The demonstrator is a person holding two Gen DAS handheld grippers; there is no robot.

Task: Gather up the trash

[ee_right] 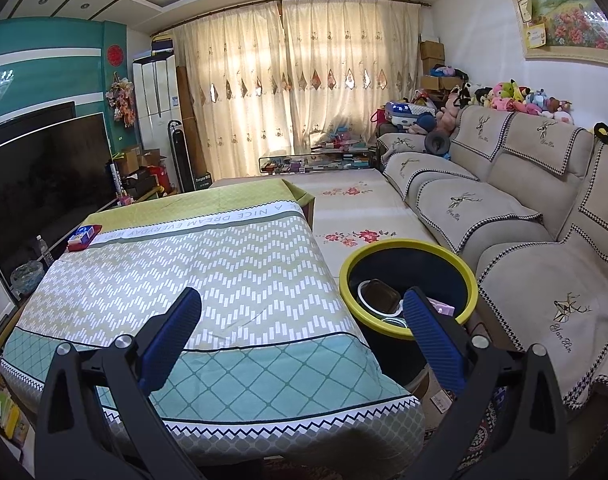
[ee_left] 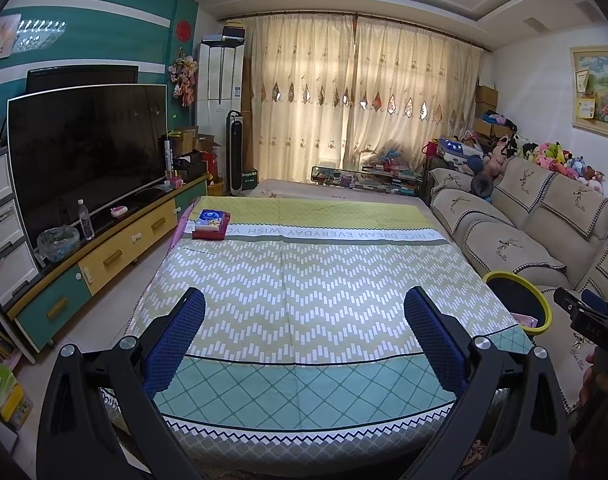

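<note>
Both tongs hang released over the cloth-covered table (ee_left: 304, 280), gripping nothing: left tongs (ee_left: 304, 312), right tongs (ee_right: 302, 312). Just beside the table's sofa-side edge stands the yellow-rimmed trash bin (ee_right: 407, 276); inside it lie a clear round container (ee_right: 377, 298) and a pink item (ee_right: 441, 309). At the table's far TV-side corner rests a tissue pack (ee_left: 212, 224).

The tabletop (ee_right: 232, 280) stands between the TV cabinet (ee_left: 116, 252) on its left and the sofa (ee_right: 503, 216) on its right, with the curtains (ee_left: 359, 96) behind. A tissue box (ee_left: 211, 224) lies at the tabletop's far left corner. The trash bin (ee_right: 407, 250) stands just beside the tabletop's right edge, before the sofa, with containers (ee_right: 377, 296) inside it.
</note>
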